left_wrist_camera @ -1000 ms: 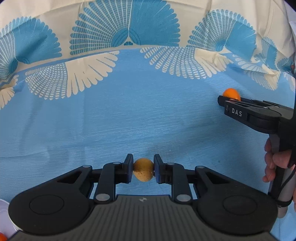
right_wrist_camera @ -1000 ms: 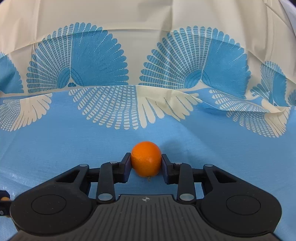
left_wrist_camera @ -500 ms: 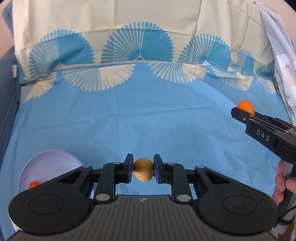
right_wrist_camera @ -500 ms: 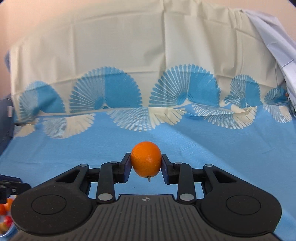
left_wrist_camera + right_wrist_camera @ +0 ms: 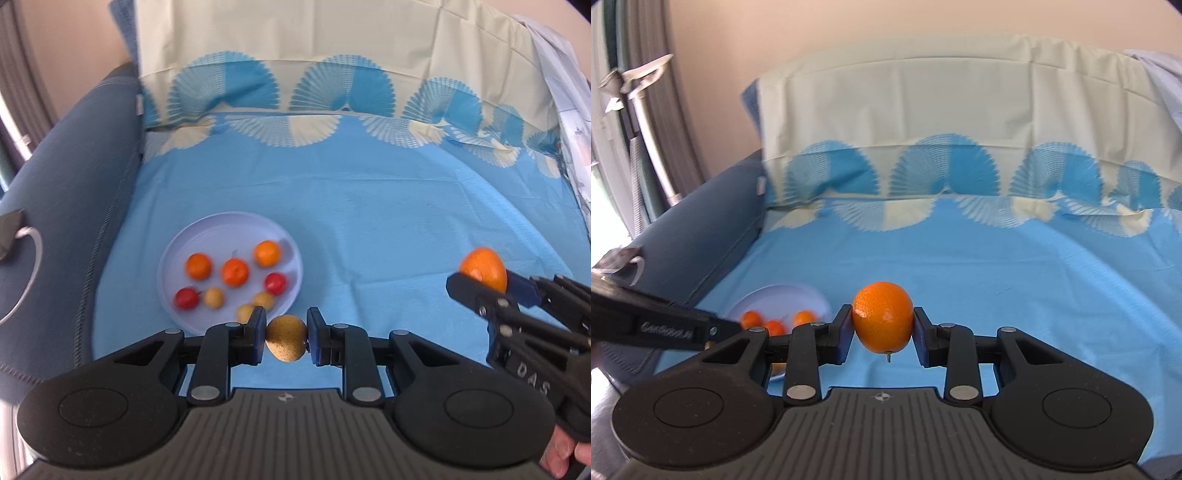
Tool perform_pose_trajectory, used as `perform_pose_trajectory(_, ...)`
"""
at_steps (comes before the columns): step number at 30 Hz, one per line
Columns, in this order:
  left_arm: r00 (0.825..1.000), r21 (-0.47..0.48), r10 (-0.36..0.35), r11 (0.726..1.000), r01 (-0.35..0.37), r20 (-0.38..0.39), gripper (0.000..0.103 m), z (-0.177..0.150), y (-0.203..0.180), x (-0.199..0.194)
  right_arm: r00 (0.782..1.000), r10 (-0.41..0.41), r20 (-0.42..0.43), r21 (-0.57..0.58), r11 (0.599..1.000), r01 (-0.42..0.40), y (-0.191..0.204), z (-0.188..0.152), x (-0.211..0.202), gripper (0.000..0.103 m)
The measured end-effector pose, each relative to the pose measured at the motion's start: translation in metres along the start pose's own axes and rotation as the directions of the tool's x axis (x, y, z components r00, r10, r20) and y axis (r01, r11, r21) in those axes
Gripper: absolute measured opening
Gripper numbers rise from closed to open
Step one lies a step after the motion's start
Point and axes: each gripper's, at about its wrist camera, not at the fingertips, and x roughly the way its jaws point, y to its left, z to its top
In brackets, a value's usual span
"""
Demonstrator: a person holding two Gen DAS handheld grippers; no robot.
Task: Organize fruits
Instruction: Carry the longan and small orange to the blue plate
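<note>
Fruit sits between the fingers of both our tools. From the left wrist view we see the left hand-held gripper [image 5: 286, 341] pinching a small tan speckled fruit [image 5: 286, 343], pads pressed on either side, held above the blue sheet [image 5: 388, 229] just at the near rim of the pale plate [image 5: 236, 225]. That view shows the whole plate: three orange fruits [image 5: 234, 272], two red ones [image 5: 275, 283] and three small tan ones [image 5: 213, 297], spread loosely, with bare plate at the far side. It also shows the right hand-held gripper [image 5: 484, 280] from the side, well to the right of the plate, and a few fingers [image 5: 565, 458] of our hand at the lower corner.

From the right wrist view we see that tool's own grip closely: the right hand-held gripper [image 5: 882, 328] is clamped on a glossy round orange [image 5: 882, 321] with a short stem nub pointing down. Here the plate [image 5: 798, 291] is half hidden behind the left tool's dark finger, and only some orange fruits show.

To the left of the plate the sheet ends at a dark blue padded arm [image 5: 70, 221]; at the back it climbs a cream-and-blue fan-patterned backrest [image 5: 332, 62]. Between plate and right tool lies a broad bare stretch of blue cloth.
</note>
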Motion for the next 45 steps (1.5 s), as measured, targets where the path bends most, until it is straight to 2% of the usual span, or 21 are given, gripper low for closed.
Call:
perform_pose_trajectory(8, 0.998, -0.075, 0.064, 0.995, -0.063, 0.015, 0.026, -0.042, 0.047, -0.041, 0.995, 0.082, -0.052, -0.063, 0.994, -0.085, 0.064, -0.029, -0.032, 0.035)
perform_pose_trajectory(15, 0.997, -0.101, 0.076, 0.992, -0.074, 0.020, 0.026, -0.072, 0.060, -0.060, 0.992, 0.116, -0.059, -0.136, 0.983, -0.123, 0.095, -0.046, -0.051, 0.035)
perform_pose_trajectory(27, 0.997, -0.112, 0.067, 0.992, -0.063, 0.040, 0.026, -0.079, 0.056, -0.071, 0.994, 0.111, -0.021, -0.160, 0.981, -0.113, 0.100, -0.048, -0.069, 0.035)
perform_pose_trajectory(45, 0.997, -0.131, 0.068, 0.989, -0.062, 0.044, 0.026, -0.075, 0.061, -0.068, 0.994, 0.108, -0.029, -0.157, 0.981, -0.111, 0.100, -0.047, -0.066, 0.035)
